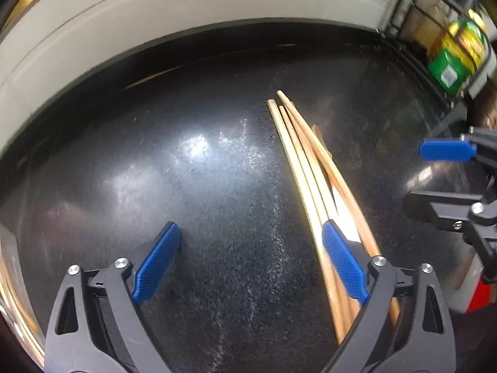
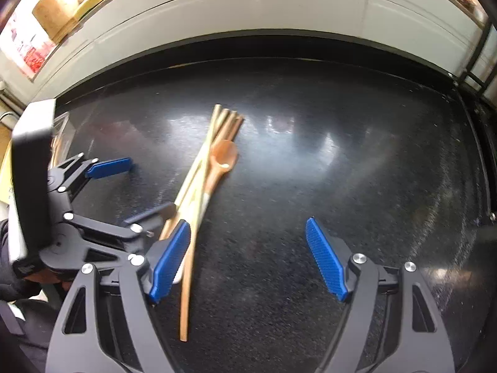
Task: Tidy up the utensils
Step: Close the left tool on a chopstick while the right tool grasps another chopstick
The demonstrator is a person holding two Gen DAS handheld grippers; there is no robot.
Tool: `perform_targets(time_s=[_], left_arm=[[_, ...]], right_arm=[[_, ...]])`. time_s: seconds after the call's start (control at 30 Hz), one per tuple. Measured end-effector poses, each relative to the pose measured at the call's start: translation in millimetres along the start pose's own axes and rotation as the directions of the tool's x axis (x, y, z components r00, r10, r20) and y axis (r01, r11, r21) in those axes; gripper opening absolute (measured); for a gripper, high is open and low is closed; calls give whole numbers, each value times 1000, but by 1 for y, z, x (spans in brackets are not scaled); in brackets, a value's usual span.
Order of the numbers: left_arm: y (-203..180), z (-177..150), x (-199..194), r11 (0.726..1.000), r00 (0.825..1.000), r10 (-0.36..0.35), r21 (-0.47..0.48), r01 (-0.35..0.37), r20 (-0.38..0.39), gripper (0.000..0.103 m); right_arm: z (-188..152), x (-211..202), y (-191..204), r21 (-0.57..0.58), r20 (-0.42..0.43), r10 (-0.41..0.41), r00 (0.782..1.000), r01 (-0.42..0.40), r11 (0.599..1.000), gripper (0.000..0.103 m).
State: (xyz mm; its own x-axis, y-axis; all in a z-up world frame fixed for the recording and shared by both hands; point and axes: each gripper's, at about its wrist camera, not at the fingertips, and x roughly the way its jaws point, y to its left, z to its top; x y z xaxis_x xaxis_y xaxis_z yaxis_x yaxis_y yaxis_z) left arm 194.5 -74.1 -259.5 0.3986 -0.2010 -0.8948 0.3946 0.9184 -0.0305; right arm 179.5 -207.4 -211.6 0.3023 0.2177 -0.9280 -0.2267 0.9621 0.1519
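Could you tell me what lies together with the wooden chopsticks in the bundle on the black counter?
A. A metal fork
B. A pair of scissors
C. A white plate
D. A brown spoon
D: in the right wrist view a brown spoon rests bowl-up against the chopsticks on the black counter, with no fork, scissors or plate among them.

A bundle of chopsticks (image 2: 198,180) lies on the tabletop (image 2: 341,161) with a spoon (image 2: 222,158) resting against its right side, bowl toward the wall (image 2: 248,9) behind. The left hand-held gripper (image 1: 251,248) hangs to the bundle's left, the right hand-held gripper (image 2: 248,245) to its right, both with jaws spread above the surface.
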Motion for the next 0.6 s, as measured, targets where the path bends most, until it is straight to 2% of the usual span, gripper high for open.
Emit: perform_targets(time_s=[0.1,0.37,0.43,0.6], left_arm=[[4,0,3,1000,1000,16,4,-16,-1,96],[20,-7,-1,999,1000,3,37,-3,18,97],[16,-8,0,998,999,28,61,-29,23,96],[6,-7,2,997,999,27,72,-30,43,96]], right_arm=[[-1,4,3,-28,-10,2,1000,-2,1000,75],[-10,20,11,-76,-39,4,999,-7,997,74],[-13,25,13,-97,-44,-13,999,8,995,70],[-18,33,6,-102,-67,-53,996,46,994,59]])
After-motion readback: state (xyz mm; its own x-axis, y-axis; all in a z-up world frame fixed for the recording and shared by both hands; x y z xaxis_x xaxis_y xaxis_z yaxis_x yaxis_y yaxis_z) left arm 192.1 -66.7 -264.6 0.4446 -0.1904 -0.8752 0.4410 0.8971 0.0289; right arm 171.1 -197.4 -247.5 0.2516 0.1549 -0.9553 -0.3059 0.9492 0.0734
